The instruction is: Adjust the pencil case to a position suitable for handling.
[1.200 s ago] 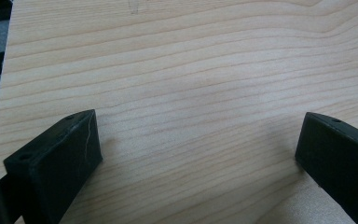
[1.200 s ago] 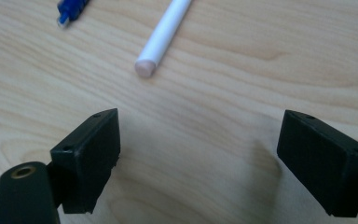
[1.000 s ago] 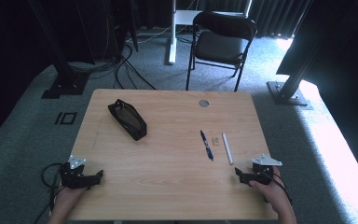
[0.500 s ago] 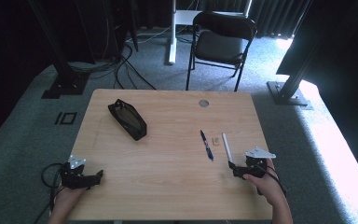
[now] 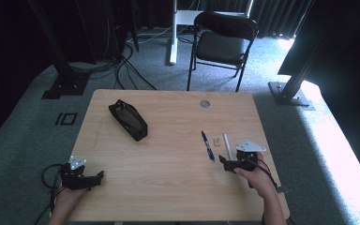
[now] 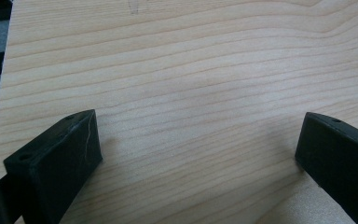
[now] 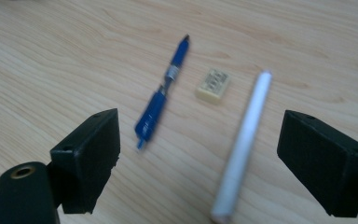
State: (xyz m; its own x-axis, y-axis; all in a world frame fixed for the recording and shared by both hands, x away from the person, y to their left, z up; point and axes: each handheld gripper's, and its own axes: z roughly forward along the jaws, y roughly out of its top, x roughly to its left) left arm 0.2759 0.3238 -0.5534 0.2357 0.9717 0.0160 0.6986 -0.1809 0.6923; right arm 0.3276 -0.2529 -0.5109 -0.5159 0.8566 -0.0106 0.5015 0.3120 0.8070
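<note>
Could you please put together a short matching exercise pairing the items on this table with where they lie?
Things:
1. black pouch
2. blue pen
3. white stick
4. small eraser

Places:
A. between the pen and the stick
B. alone on the table's left half
C. nearest the right gripper's right-hand jaw in its own view
D. towards the left-hand jaw in that view

Pairs: 1-B, 2-D, 3-C, 4-A
</note>
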